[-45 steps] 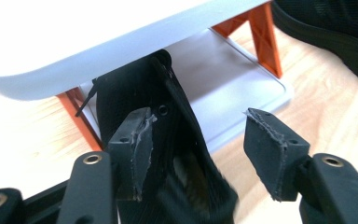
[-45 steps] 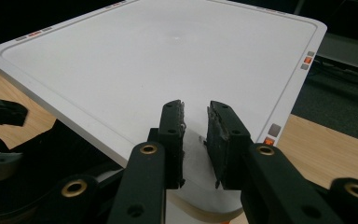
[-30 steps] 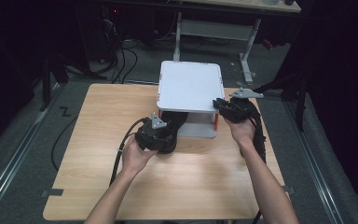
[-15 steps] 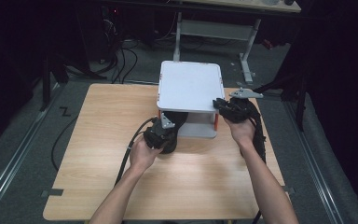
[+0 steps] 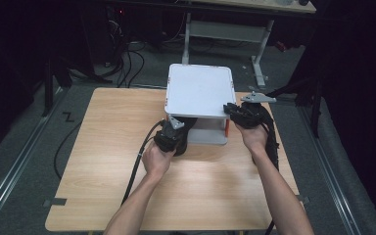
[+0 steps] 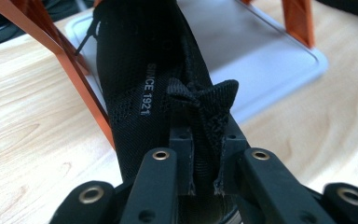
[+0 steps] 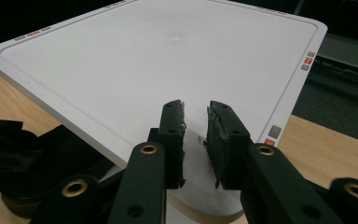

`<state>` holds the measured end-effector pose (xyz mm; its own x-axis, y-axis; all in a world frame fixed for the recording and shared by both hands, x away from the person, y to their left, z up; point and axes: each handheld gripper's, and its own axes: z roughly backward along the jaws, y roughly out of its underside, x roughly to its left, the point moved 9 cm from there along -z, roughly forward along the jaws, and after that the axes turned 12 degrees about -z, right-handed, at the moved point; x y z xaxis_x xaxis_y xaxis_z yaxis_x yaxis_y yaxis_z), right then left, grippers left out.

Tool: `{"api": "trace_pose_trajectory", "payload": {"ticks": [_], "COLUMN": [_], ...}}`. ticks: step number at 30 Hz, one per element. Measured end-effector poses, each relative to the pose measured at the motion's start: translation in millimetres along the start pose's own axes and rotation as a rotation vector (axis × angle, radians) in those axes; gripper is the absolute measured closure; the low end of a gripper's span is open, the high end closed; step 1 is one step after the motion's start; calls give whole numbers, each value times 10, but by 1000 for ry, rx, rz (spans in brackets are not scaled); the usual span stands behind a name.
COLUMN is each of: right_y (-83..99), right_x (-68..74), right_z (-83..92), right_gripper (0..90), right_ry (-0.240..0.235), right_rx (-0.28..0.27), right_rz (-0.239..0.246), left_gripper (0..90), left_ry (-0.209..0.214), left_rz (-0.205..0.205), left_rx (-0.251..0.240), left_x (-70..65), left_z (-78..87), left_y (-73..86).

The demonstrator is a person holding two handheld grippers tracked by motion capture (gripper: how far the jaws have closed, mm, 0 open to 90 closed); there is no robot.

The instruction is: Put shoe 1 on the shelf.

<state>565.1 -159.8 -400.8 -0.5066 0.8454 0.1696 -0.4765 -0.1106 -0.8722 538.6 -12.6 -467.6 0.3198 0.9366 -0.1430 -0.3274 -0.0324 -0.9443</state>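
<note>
Both forearms come up from the near edge of the wooden table [image 5: 103,161], and everything gathers at the small white two-tier rack [image 5: 199,88] standing toward the table's far side. The left hand [image 5: 155,160] is stretched to the rack's near-left corner, pointing its left gripper [image 5: 176,133] in under the top shelf. The right hand [image 5: 253,138] sits at the rack's near-right corner, with the right gripper [image 5: 235,111] resting level over the edge of the top shelf.

A black knit shoe [image 6: 149,74] lies on the rack's lower shelf, its heel end sticking out toward the left hand (the lettering on its side reads "SINCE 1921"). An orange leg [image 6: 81,79] of the rack stands just beside the shoe, close against its flank, and the top shelf hides most of the shoe from above.

The left gripper's jaws have just been closing, and they now pinch the shoe's heel tab [image 6: 205,100] between them, the fabric bunched in the narrow gap. The right gripper's jaws stand narrowly apart above the white shelf top; whether they touch it I cannot tell, and nothing lies between them.
</note>
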Motion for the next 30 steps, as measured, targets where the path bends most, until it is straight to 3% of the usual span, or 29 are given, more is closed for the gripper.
{"api": "trace_pose_trajectory", "payload": {"ticks": [4, 11, 19, 25, 30], "right_y": [1, -4, -9, -9, -7], "right_x": [-1, -2, -6, -5, -6], "right_z": [0, -1, -3, 0, 1], "right_gripper": [758, 763, 769, 770, 769], "right_ry": [-1, -1, -1, 4, 3], "right_rx": [0, 7, 17, 22, 19], "right_rz": [-1, -2, -9, -8, -6], "left_gripper": [807, 804, 802, 792, 761], "left_ry": [-31, -46, -68, -67, -49], "left_rz": [37, 24, 50, 80, 68], "left_rx": [-22, -43, -55, -58, -59], "left_x": [28, 25, 56, 84, 71], "left_z": [-106, -221, -354, -382, -355], "left_y": [-41, -74, -117, -132, -137]}}
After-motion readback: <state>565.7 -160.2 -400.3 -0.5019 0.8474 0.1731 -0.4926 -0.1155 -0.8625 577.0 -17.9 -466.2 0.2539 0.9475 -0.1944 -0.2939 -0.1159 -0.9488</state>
